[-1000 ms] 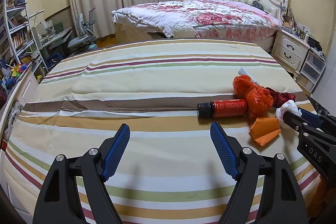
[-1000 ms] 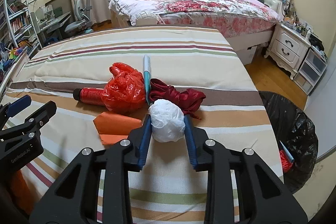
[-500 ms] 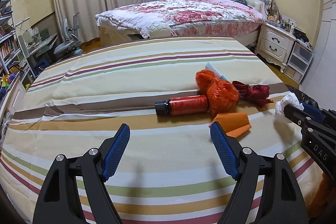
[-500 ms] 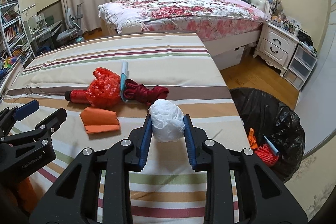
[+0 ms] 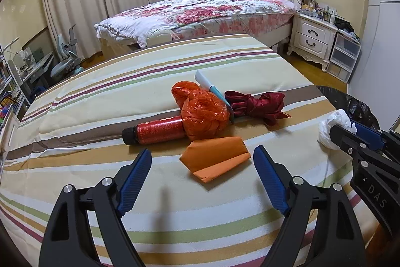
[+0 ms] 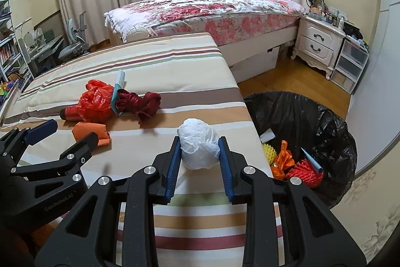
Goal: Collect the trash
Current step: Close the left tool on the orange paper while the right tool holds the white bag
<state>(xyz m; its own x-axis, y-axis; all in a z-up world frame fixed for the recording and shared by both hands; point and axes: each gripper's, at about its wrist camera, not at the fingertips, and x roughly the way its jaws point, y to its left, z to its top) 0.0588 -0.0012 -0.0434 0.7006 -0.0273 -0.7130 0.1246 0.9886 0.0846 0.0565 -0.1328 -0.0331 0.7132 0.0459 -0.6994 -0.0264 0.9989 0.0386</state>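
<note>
My right gripper (image 6: 199, 162) is shut on a crumpled white plastic ball (image 6: 198, 147) and holds it above the striped bed's right edge; it also shows in the left wrist view (image 5: 333, 128). A black-lined trash bin (image 6: 332, 124) stands on the floor to the right, with trash inside. My left gripper (image 5: 202, 177) is open and empty, just short of a folded orange paper (image 5: 215, 157). Behind it lie a red bottle (image 5: 156, 130), an orange plastic bag (image 5: 202, 111), a dark red ribbon (image 5: 257, 104) and a light blue tube (image 5: 208, 85).
The striped bed (image 5: 125, 81) carries the trash. A floral bed (image 6: 205, 6) stands behind. A white nightstand (image 6: 320, 44) and plastic drawers (image 6: 352, 64) stand at the right wall. A desk, chair (image 6: 72, 46) and shelves are at the left.
My right gripper has carried the white ball right, to the bed's edge by the bin. My left gripper has swung right and closer to the orange paper.
</note>
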